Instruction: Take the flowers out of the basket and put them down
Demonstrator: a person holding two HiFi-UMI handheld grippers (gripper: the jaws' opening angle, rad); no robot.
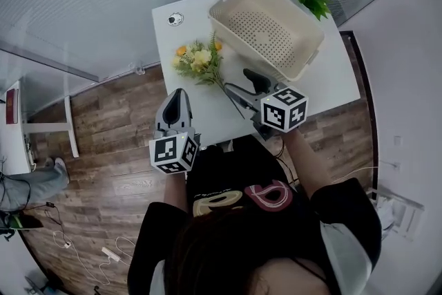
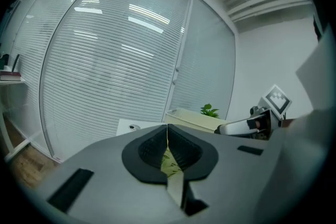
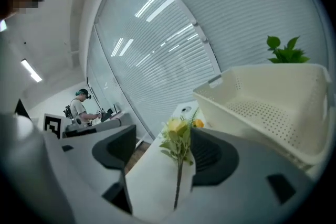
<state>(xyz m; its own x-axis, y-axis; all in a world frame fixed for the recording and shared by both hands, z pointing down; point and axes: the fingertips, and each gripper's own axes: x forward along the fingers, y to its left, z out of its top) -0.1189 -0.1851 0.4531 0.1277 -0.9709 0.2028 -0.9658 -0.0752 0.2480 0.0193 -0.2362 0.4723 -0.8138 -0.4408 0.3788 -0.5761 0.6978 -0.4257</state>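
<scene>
So the yellow-and-orange artificial flower bunch (image 1: 198, 60) lies on the white tabletop (image 1: 200, 117) just ahead of the right hand-held gripper (image 1: 243, 90), whose jaws are spread wide, released to leave it there I'd guess, the cream perforated plastic basket (image 1: 266, 27) is off to its right, and the left hand-held gripper (image 1: 178, 94) is clenched on nothing.

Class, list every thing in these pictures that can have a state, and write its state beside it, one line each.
flowers: out of the basket, lying on the table, not gripped
basket: empty, standing on the table
left gripper: shut, holding nothing
right gripper: open, jaws wide apart and not pressing on the flowers
</scene>
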